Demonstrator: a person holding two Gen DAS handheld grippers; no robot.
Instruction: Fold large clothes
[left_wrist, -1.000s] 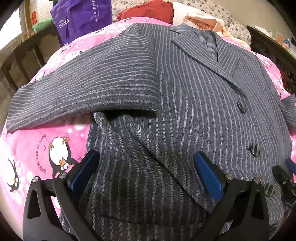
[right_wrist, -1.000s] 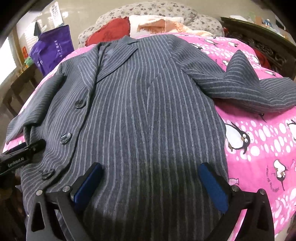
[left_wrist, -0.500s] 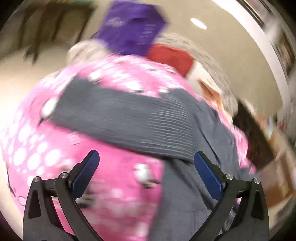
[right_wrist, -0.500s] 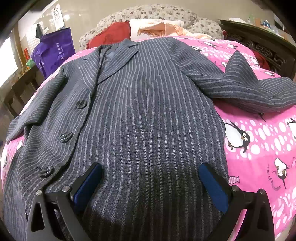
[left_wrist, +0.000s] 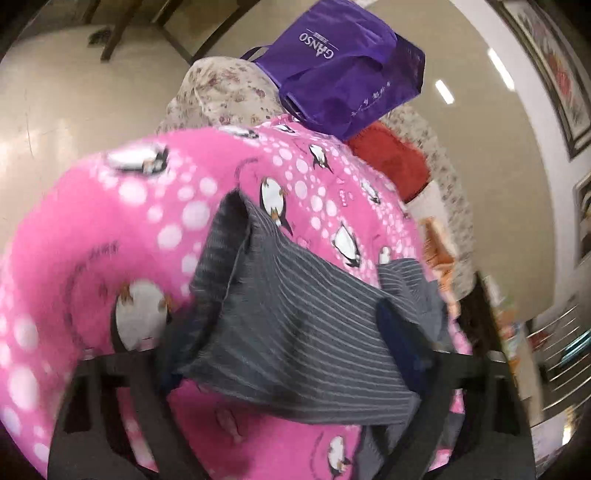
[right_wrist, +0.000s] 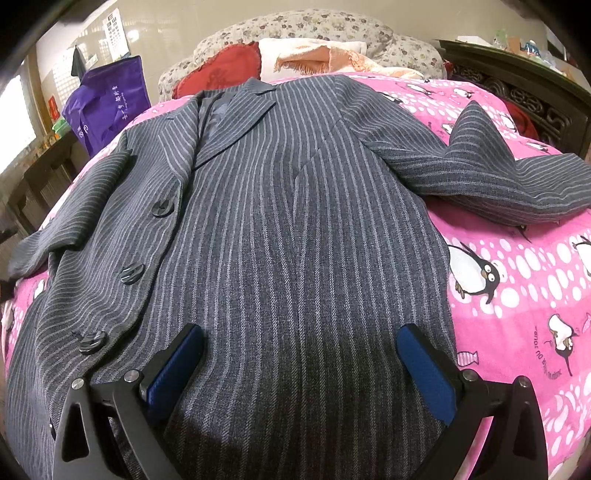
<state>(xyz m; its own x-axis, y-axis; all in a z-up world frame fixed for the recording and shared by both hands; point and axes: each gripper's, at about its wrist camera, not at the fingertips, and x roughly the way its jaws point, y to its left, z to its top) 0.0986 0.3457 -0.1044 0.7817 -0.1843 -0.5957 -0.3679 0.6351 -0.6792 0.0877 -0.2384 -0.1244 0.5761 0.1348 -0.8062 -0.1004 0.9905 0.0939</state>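
Swung out to the sleeve (left_wrist: 295, 332), my left gripper (left_wrist: 291, 365) has just been closing around its cuff.
Heavy, soft wool jacket (right_wrist: 295, 229); grip the cuff hem; right gripper (right_wrist: 299, 365) spread, empty.

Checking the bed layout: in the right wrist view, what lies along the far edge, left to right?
Purple fabric bag → red cushion → peach fringed cloth → dark carved wooden frame.

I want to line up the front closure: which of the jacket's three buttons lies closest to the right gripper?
The lowest button, near the jacket's hem, just left of the right gripper. The middle button and top button sit farther up toward the lapel.
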